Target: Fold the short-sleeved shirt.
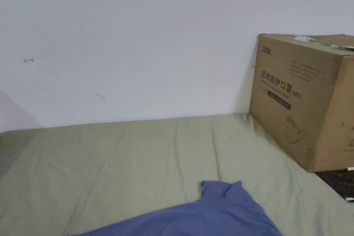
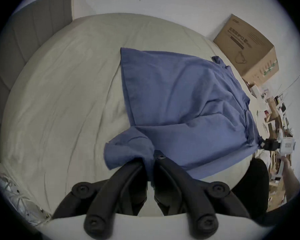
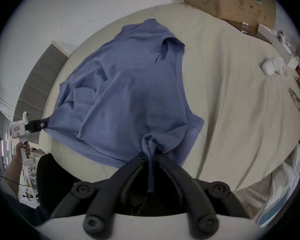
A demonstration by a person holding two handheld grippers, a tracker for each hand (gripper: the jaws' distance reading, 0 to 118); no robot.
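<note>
Blue short-sleeved cotton shirt (image 2: 189,105) lies on the bed's pale green sheet (image 2: 62,91), spread out but rumpled, with creases across the body. Collar end points toward the white wall (image 1: 138,39); one sleeve (image 3: 171,51) is bunched up near the collar.

Left gripper (image 2: 151,159): fingers closed on a gathered corner of the shirt's near edge, with fabric pinched between them and a fold flopped over the left finger (image 2: 128,172). Right gripper (image 3: 150,154): fingers closed on the other near corner, with a twisted strip of cloth running down between them. The near edge is lifted slightly off the sheet at both grips.

Brown printed cardboard box (image 1: 304,98) sits on the bed's far right corner against the wall, flaps shut, contents not visible. The shirt isn't touching it. A white rounded object (image 3: 272,67) rests on the sheet well right of the shirt.
</note>
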